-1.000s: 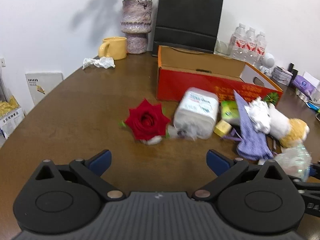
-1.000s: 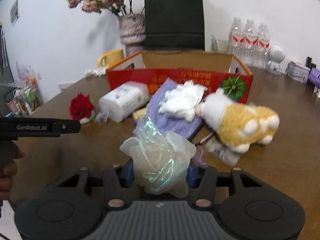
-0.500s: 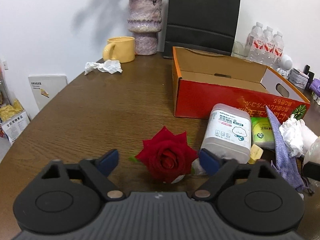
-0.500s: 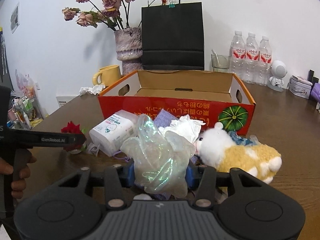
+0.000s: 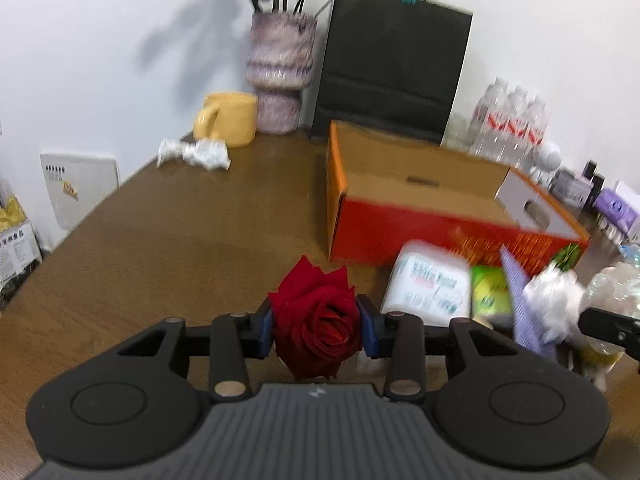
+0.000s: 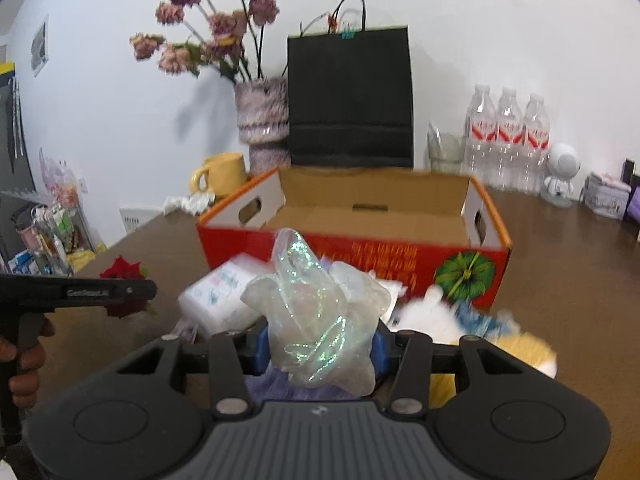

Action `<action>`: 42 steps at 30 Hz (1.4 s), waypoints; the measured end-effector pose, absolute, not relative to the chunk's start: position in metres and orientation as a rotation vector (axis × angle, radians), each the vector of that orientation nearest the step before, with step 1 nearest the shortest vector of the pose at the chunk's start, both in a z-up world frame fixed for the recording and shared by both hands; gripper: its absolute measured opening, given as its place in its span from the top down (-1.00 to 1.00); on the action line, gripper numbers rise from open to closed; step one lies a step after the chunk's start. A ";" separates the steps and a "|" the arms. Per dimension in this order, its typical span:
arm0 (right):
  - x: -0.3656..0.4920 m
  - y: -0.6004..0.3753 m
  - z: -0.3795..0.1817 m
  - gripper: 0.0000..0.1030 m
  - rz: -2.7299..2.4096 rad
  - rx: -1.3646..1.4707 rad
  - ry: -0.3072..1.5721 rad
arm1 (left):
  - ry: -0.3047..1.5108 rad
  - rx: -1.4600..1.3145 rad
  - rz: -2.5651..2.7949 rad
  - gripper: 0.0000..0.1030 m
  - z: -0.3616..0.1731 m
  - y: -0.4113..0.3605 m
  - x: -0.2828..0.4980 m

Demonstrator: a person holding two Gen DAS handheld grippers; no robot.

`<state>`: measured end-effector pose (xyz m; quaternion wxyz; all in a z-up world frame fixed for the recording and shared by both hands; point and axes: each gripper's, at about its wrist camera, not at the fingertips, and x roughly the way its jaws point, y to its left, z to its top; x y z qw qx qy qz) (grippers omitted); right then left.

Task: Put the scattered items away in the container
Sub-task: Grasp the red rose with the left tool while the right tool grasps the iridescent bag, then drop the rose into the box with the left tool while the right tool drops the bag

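Observation:
My left gripper [image 5: 317,330] is shut on a red rose [image 5: 318,320], held above the brown table [image 5: 180,240]. My right gripper [image 6: 318,346] is shut on a crumpled iridescent plastic wrap [image 6: 316,312], raised in front of the open red cardboard box [image 6: 360,248]. The box [image 5: 440,208] looks empty inside. Before it lie a white wipes pack [image 5: 430,284], a green packet [image 5: 488,290], a purple cloth [image 5: 520,300], a white crumpled tissue [image 5: 554,304] and a white-and-yellow plush toy [image 6: 480,320]. The rose also shows in the right wrist view [image 6: 122,276], behind the left gripper.
At the back stand a vase of dried flowers [image 6: 262,120], a black paper bag [image 6: 350,96], a yellow mug [image 5: 228,118], water bottles [image 6: 506,136] and a small white robot figure [image 6: 560,174]. A crumpled paper [image 5: 194,152] lies by the mug.
My left gripper has closed on the rose and lifted it. My right gripper has risen with the plastic wrap and moved closer to the box.

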<state>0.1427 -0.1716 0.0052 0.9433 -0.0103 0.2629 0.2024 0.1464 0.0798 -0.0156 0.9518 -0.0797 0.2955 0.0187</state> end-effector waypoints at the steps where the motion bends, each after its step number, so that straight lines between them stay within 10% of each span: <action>1: 0.146 -0.173 0.010 0.12 0.410 -0.018 0.520 | 0.584 -0.161 0.031 0.21 -0.009 0.079 0.147; 15: 0.251 -0.195 0.073 0.12 0.351 -0.019 0.362 | 0.525 -0.140 -0.148 0.21 0.061 0.013 0.261; 42: 0.373 -0.180 -0.015 -0.02 0.314 -0.079 0.725 | 0.894 -0.004 0.092 0.14 -0.015 -0.038 0.387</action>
